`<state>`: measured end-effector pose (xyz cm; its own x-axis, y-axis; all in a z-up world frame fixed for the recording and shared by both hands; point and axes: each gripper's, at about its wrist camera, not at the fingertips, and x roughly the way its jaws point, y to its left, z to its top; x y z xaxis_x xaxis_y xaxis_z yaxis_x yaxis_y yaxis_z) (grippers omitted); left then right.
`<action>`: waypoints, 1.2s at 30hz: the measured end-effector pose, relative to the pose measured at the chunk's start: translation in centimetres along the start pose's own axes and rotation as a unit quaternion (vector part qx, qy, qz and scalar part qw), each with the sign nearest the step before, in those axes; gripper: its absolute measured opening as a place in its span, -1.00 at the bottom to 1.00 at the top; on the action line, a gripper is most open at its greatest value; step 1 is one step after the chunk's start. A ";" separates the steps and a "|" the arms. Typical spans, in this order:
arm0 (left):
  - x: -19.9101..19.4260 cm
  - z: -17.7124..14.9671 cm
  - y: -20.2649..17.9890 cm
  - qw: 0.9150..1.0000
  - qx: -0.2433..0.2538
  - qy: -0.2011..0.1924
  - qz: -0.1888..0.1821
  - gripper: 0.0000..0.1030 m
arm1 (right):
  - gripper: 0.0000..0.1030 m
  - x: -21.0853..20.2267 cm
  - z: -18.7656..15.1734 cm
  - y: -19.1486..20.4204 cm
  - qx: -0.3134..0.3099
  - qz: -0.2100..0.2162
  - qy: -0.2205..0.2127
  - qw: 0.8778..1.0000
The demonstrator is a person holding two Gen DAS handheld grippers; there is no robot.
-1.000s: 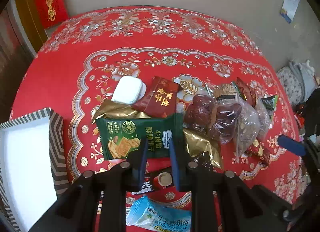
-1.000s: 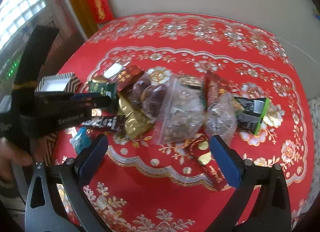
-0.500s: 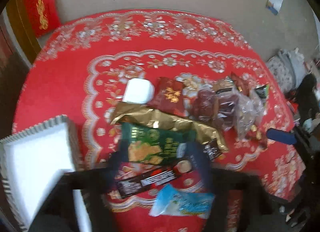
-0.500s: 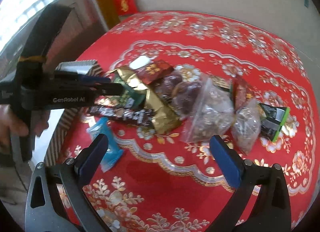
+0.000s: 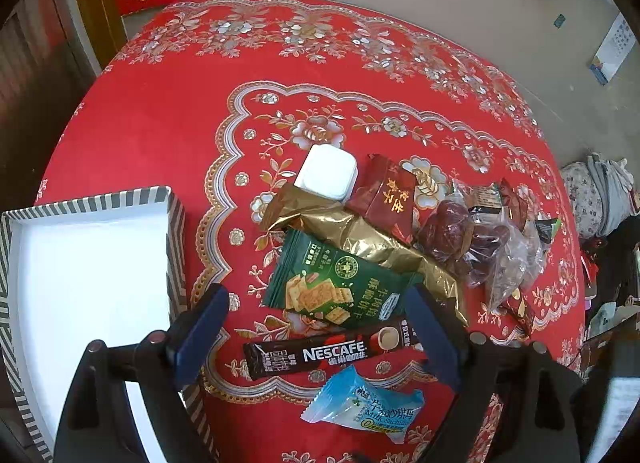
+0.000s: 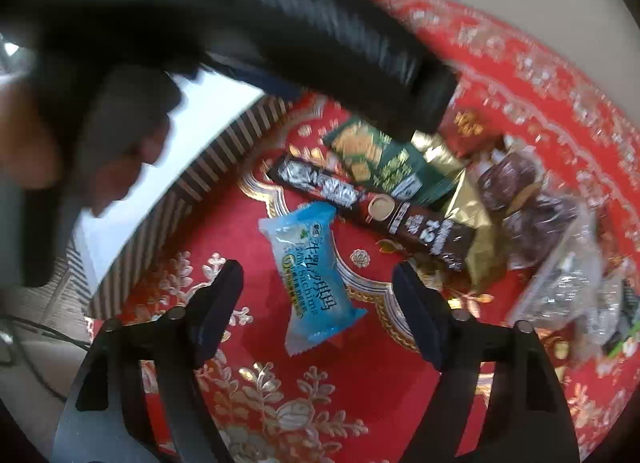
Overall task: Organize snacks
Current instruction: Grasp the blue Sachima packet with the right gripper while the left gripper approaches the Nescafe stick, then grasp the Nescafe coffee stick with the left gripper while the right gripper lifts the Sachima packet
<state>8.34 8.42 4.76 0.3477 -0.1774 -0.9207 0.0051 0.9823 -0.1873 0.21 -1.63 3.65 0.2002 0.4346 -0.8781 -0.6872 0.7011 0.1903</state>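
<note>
box (image 5: pixel 92 275) looks empty, all snacks on the table (image 5: pixel 160 123); left gripper (image 5: pixel 320 327) open, holding nothing, right gripper (image 6: pixel 320 295) closing, open around the blue packet (image 6: pixel 308 275).

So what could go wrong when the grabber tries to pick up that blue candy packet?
1. The right gripper has been closing with the blue packet between its jaws, not yet pinched. The wrapper is puffy and may slip out.
2. The Nescafe stick lies right by the packet's top, so a finger could nudge it.
3. The left gripper hangs open close by, beside the striped box. The two grippers might bump.
</note>
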 end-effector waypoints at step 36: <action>2.9 -4.9 -6.8 0.942 0.334 0.035 -0.014 -0.33 | -0.44 -4.2 -8.3 -5.2 0.129 -0.036 -0.005 0.991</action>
<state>4.68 0.97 1.70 0.2768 -0.1837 -0.9432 0.6106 0.7915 0.0250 -2.83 -11.80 2.70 0.2497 0.3833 -0.8893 -0.4699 0.8509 0.2348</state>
